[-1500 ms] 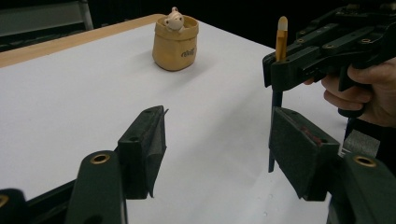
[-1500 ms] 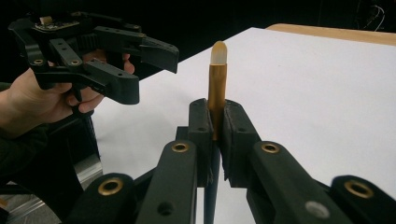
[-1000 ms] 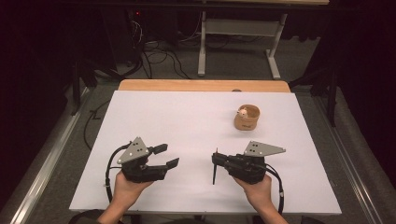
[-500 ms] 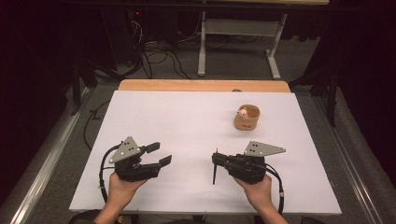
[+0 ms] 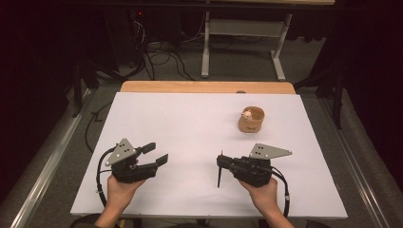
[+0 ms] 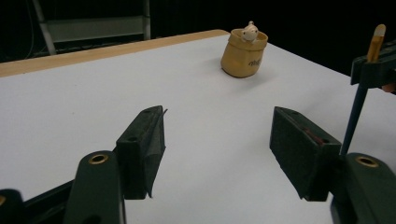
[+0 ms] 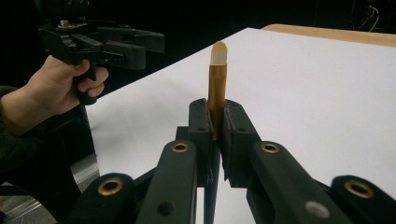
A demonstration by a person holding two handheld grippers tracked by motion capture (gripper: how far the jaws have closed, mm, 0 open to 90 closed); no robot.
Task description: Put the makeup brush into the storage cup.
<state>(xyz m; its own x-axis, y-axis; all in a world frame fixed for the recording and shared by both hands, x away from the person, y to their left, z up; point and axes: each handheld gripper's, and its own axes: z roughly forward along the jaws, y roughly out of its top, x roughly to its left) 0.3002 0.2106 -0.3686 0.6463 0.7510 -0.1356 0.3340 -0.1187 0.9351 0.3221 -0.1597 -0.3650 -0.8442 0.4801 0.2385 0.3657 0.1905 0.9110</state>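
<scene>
Black right gripper (image 7: 215, 140) clamps an upright pencil (image 7: 217, 88), its lower end hidden by jaws. Left gripper (image 5: 151, 154) gapes empty; pot (image 5: 251, 119) at one o'clock, its figure indistinct.

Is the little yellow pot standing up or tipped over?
Standing up. The yellow pot sits on its base, opening upward, with a small white figure poking out.

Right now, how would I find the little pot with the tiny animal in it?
Look at the big white table, then go toward its far right part, near the wooden edge. There stands a small tan pot, alone, with a tiny white animal figure peeking out of its top; nothing else stands near it.
</scene>
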